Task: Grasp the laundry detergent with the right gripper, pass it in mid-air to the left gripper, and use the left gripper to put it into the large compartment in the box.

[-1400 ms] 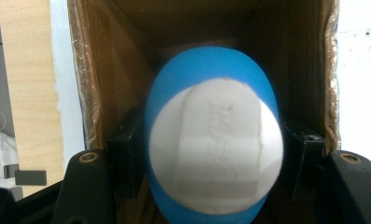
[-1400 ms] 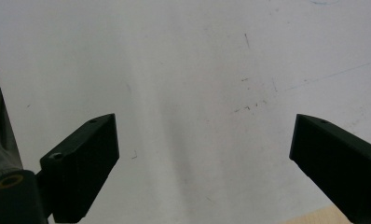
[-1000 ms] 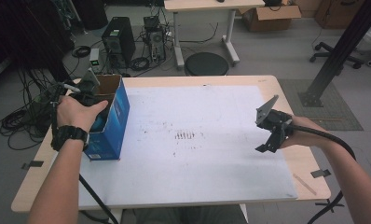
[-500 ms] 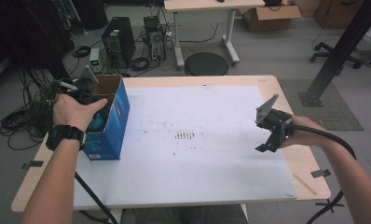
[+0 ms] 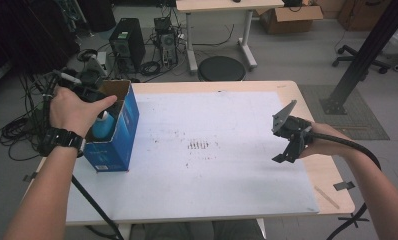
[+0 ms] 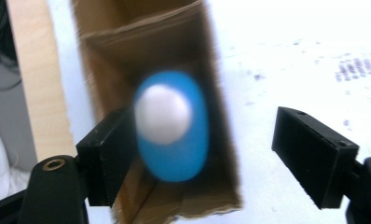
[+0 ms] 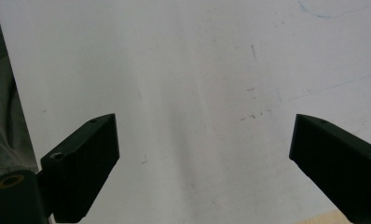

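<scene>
Your left gripper (image 6: 221, 154) jaws wide over box (image 5: 118, 137); blue bottle (image 6: 174, 133) inside, likely light, smooth plastic. Grip body below white cap (image 6: 162, 113). Right gripper (image 5: 287, 142) wide, idle.

A lab: computer towers (image 5: 127, 44), tangled cables (image 5: 17, 125), metal frame (image 5: 367, 52).

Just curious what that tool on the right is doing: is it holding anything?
No. The right gripper has its jaws spread wide with only the white sheet between them.
</scene>
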{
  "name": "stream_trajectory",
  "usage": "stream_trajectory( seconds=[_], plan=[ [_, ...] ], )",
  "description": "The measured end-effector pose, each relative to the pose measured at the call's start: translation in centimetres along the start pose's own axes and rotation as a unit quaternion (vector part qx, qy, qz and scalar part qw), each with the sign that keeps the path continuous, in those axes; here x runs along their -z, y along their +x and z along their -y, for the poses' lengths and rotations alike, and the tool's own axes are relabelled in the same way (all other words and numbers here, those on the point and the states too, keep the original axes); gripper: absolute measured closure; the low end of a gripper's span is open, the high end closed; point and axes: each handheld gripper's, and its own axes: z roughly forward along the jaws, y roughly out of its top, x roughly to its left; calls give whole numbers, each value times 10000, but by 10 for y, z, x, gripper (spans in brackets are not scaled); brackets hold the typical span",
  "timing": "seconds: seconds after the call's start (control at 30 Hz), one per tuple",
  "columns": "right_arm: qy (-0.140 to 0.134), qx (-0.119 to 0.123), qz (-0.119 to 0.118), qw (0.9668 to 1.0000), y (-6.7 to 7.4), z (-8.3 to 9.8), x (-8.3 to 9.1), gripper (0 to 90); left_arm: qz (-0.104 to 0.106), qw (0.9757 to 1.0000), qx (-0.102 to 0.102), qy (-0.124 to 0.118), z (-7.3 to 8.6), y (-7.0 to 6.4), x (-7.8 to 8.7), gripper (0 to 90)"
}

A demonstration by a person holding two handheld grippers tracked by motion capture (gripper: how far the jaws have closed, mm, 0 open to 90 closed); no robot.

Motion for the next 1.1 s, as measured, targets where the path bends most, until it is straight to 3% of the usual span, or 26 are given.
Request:
stream_trajectory(
  seconds=[0.17,0.3,0.4,0.5,0.7,0.9,1.1],
  plan=[
    [-4,8,17,10000,0,-4,1,80,163,9990,-413,1,-5,-24,-1,202],
    [32,5,8,10000,0,-6,1,80,305,9969,-725,59,-8,-48,-10,181],
    [32,-18,-1,10000,-2,-8,0,80,532,9937,-978,122,-11,-68,-22,156],
    [11,-36,-35,10000,-2,-9,0,75,617,9911,-1167,188,-12,-84,-32,141],
    [-81,-108,-95,9999,-3,-10,2,69,832,9830,-1617,261,-12,-115,-51,96],
    [-134,-121,-147,9997,-3,-10,3,64,979,9764,-1901,313,-11,-138,-69,71],
    [-161,-147,-186,9996,-4,-10,2,59,1100,9734,-1967,407,-8,-153,-82,46]
  ],
)
